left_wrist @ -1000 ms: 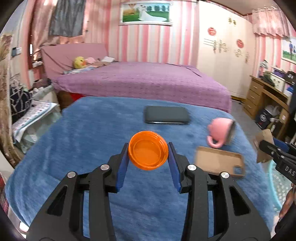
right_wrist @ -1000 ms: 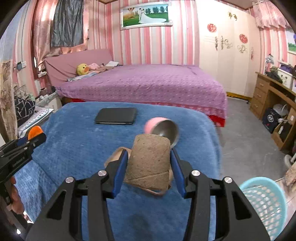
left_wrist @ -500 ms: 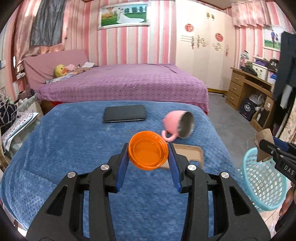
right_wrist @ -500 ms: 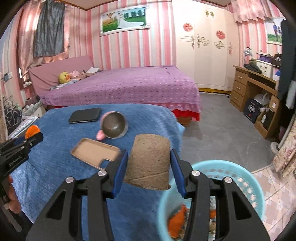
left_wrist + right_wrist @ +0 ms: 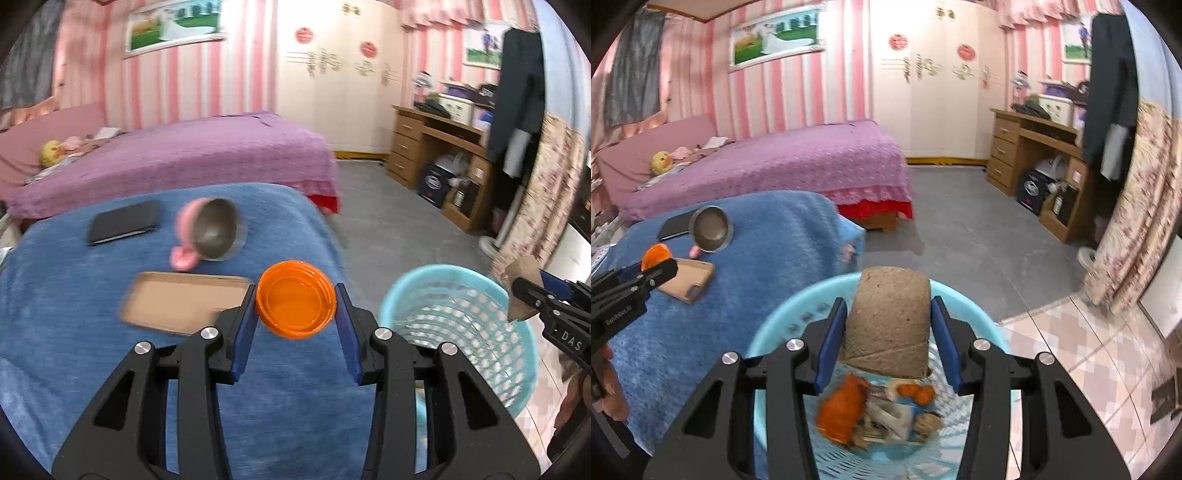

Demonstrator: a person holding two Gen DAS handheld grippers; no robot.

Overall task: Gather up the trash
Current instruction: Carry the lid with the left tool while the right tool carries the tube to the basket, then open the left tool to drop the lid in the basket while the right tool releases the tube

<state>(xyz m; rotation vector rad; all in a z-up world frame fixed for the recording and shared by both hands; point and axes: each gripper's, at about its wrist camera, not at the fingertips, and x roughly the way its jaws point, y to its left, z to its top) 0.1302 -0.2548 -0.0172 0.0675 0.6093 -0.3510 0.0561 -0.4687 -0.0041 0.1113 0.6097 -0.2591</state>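
Observation:
My left gripper [image 5: 296,313] is shut on an orange plastic lid [image 5: 296,299], held over the right edge of the blue blanket, just left of the light blue mesh basket [image 5: 465,325]. My right gripper [image 5: 888,320] is shut on a brown cardboard tube [image 5: 888,317] directly above the basket [image 5: 798,317], which holds orange scraps and wrappers [image 5: 875,413]. The right gripper with its tube [image 5: 521,291] shows at the right edge of the left wrist view. The left gripper with the lid [image 5: 655,254] shows at the left edge of the right wrist view.
On the blue blanket [image 5: 92,280] lie a tipped pink cup [image 5: 210,232], a brown cardboard tray [image 5: 181,306] and a black case [image 5: 123,225]. Behind stand a purple bed [image 5: 798,162], a white wardrobe [image 5: 934,81] and a wooden desk [image 5: 1034,147]. Grey floor and pink tiles lie right.
Both grippers have swung right, off the blanket's middle toward the basket. The tube now hangs over the basket. The lid is now beside it. Neither grip has changed.

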